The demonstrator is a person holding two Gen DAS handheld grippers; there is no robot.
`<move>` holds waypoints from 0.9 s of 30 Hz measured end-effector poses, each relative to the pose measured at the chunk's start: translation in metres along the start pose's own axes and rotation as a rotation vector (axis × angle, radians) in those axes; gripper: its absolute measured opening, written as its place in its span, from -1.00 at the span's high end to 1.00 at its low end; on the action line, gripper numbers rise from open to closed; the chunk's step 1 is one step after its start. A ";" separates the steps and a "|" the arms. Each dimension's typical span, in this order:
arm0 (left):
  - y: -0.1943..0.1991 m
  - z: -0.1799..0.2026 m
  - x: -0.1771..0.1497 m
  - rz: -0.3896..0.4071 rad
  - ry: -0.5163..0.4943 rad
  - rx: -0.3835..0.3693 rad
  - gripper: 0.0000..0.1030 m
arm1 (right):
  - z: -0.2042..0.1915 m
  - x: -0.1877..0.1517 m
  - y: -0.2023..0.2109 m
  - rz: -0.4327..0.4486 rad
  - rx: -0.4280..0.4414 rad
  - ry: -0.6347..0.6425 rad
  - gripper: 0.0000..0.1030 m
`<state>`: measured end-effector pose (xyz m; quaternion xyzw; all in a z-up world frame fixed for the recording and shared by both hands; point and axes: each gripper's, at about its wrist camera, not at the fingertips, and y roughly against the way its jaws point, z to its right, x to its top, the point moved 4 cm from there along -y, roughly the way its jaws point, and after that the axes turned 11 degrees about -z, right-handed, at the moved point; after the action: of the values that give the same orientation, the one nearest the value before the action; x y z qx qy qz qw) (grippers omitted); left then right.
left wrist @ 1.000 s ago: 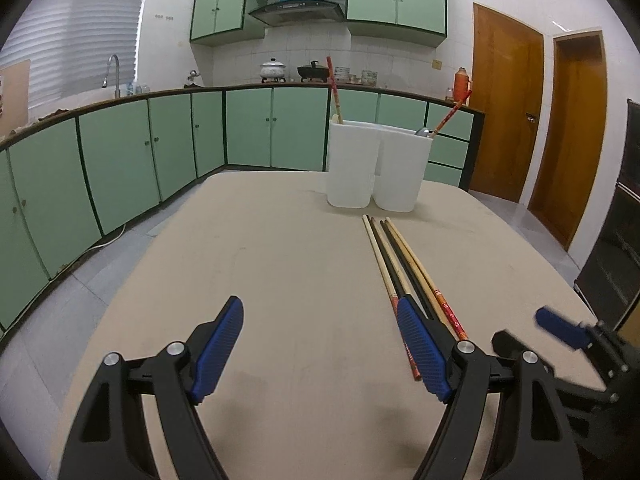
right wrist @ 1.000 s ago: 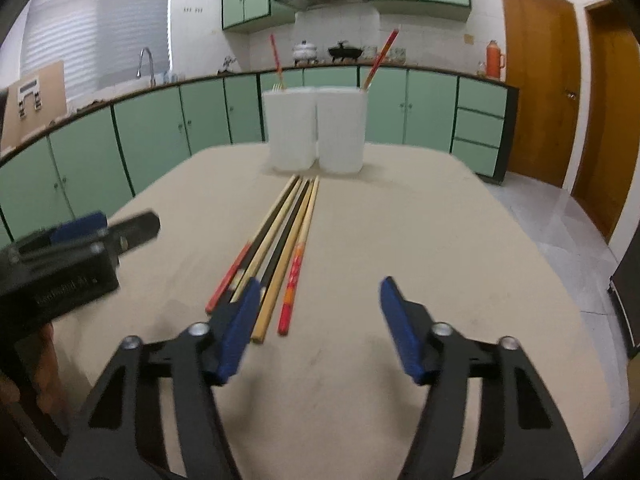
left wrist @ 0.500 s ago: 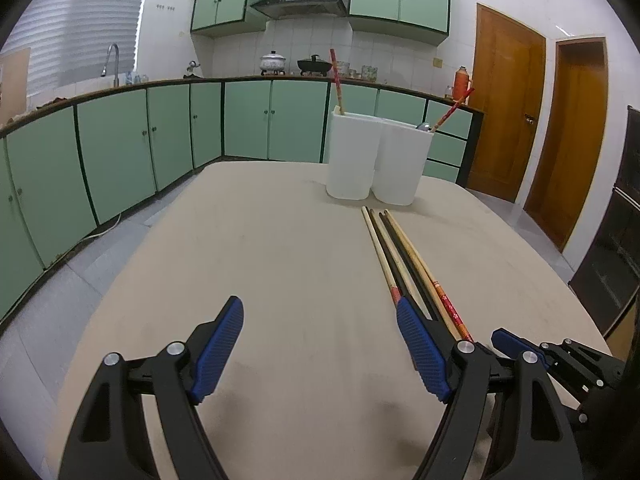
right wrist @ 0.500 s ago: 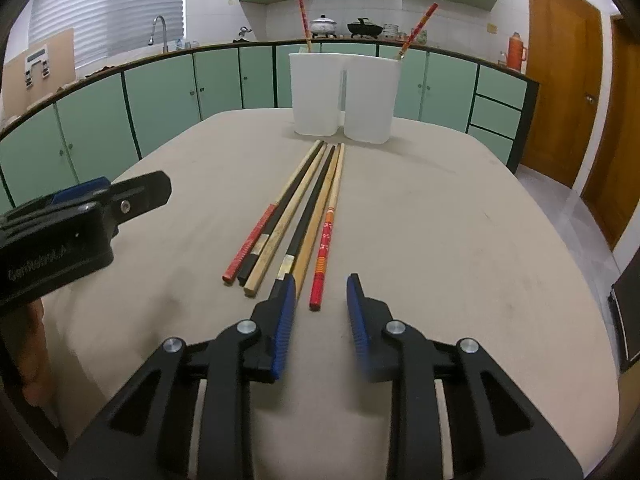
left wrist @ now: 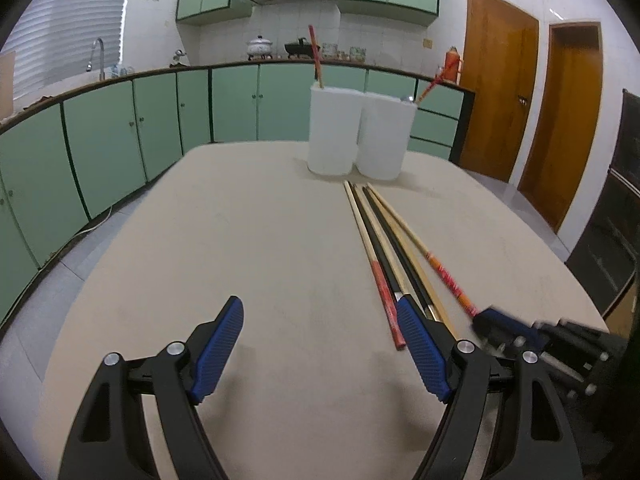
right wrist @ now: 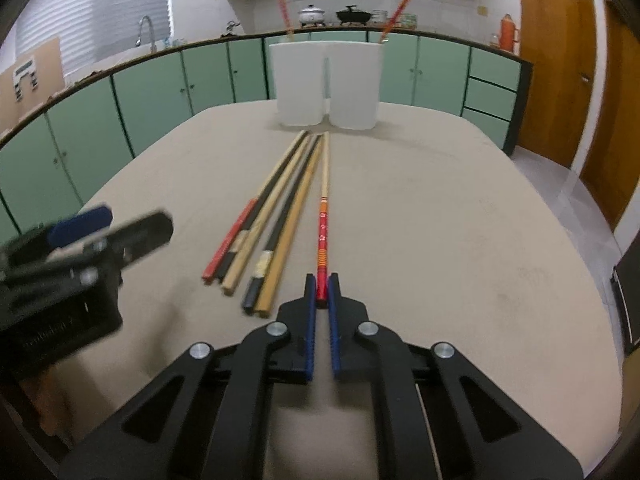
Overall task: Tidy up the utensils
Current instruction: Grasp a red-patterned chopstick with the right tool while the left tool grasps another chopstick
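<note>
Right wrist view: right gripper jaws pinching near end of red-handled chopstick, lying on table beside five others. Left gripper spread, empty. Grasp step; next, presumably lift and drop into white holder.

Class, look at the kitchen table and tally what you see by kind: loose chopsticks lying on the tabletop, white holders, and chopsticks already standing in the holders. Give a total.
Loose chopsticks lying on the table: 6
White holders: 2
Chopsticks standing in the holders: 2
Total: 10
</note>
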<state>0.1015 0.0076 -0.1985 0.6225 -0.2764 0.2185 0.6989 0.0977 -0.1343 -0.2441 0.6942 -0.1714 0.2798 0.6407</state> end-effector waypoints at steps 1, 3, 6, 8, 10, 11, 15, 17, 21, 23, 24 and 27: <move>-0.002 0.002 0.000 -0.007 -0.003 0.002 -0.49 | 0.005 0.001 0.001 0.005 -0.004 -0.009 0.91; -0.005 0.005 -0.001 -0.024 -0.007 0.003 -0.48 | 0.013 0.001 0.003 0.013 -0.015 -0.024 0.91; -0.011 0.010 -0.002 -0.057 -0.007 0.002 -0.38 | 0.021 0.000 0.004 0.013 -0.010 -0.045 0.91; -0.016 0.013 -0.003 -0.073 -0.012 0.005 -0.33 | 0.023 0.000 0.004 0.016 -0.008 -0.044 0.91; -0.018 0.016 -0.004 -0.082 -0.016 0.014 -0.30 | 0.023 -0.001 0.005 0.023 -0.008 -0.036 0.91; -0.019 0.016 -0.004 -0.088 -0.015 0.018 -0.29 | 0.022 -0.002 0.005 0.025 -0.006 -0.034 0.91; -0.024 0.021 -0.006 -0.114 -0.020 0.025 -0.22 | 0.023 -0.002 0.006 0.027 0.009 -0.039 0.91; -0.025 0.022 -0.006 -0.120 -0.025 0.028 -0.20 | 0.024 -0.002 0.006 0.030 0.012 -0.044 0.91; -0.027 0.027 -0.005 -0.137 -0.031 0.033 -0.19 | 0.027 -0.003 0.008 0.034 0.021 -0.055 0.91; -0.029 0.030 -0.005 -0.144 -0.037 0.043 -0.18 | 0.028 -0.003 0.008 0.035 0.027 -0.058 0.91; -0.030 0.031 -0.005 -0.147 -0.042 0.052 -0.17 | 0.028 -0.003 0.009 0.036 0.028 -0.059 0.91; -0.030 0.034 -0.004 -0.148 -0.036 0.055 -0.05 | 0.029 -0.004 0.010 0.040 0.035 -0.061 0.91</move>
<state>0.1138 -0.0297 -0.2213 0.6640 -0.2361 0.1622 0.6907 0.0939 -0.1647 -0.2395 0.7101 -0.1997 0.2741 0.6171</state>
